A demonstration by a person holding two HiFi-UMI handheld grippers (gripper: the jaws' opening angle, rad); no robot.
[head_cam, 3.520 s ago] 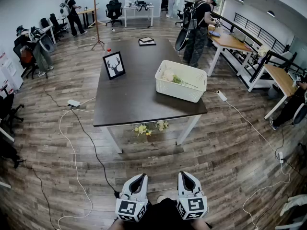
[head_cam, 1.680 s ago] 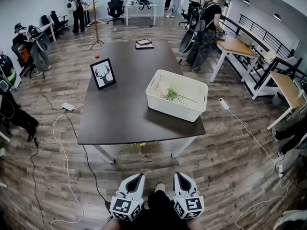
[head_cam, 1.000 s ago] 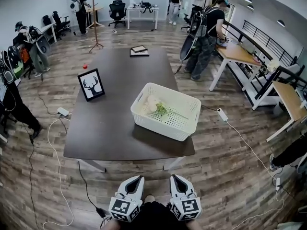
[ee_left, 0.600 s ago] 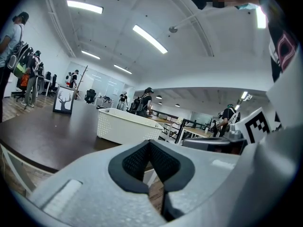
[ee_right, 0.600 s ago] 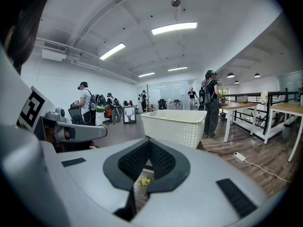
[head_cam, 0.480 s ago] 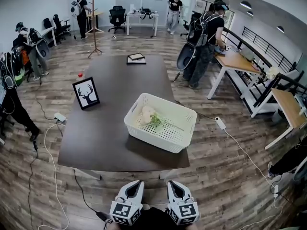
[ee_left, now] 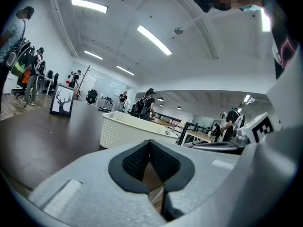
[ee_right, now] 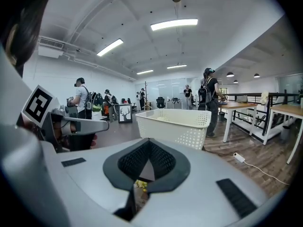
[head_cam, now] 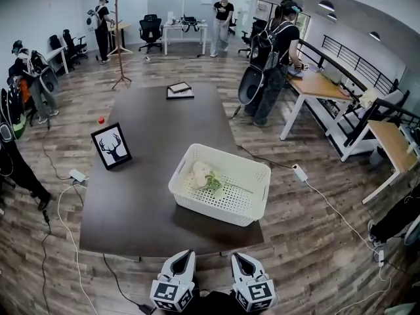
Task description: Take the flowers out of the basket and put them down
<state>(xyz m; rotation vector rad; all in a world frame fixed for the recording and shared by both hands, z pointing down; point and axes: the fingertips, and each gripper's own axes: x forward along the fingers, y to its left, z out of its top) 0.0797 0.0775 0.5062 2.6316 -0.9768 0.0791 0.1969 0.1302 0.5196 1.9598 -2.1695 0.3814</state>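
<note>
The left gripper [head_cam: 186,254] and right gripper [head_cam: 237,257] sit at the bottom edge of the head view, their rear halves cut off by the frame, just off the near edge of the desk [head_cam: 147,176]; each gripper view shows its own dark pads pressed together with nothing between them; through the slit beneath the right pads a yellow speck shows, too small to name. By the desk's left edge stands a framed deer picture [head_cam: 111,147]; the white basket [head_cam: 211,210] stands near the near right corner. The gripper views show only the basket's perforated wall and rim, its contents hidden; the head view alone looks inside; there the flowers [head_cam: 202,174] lie on the basket's floor toward its left end, pale cream blooms with green leaves, a thin stem running right.
</note>
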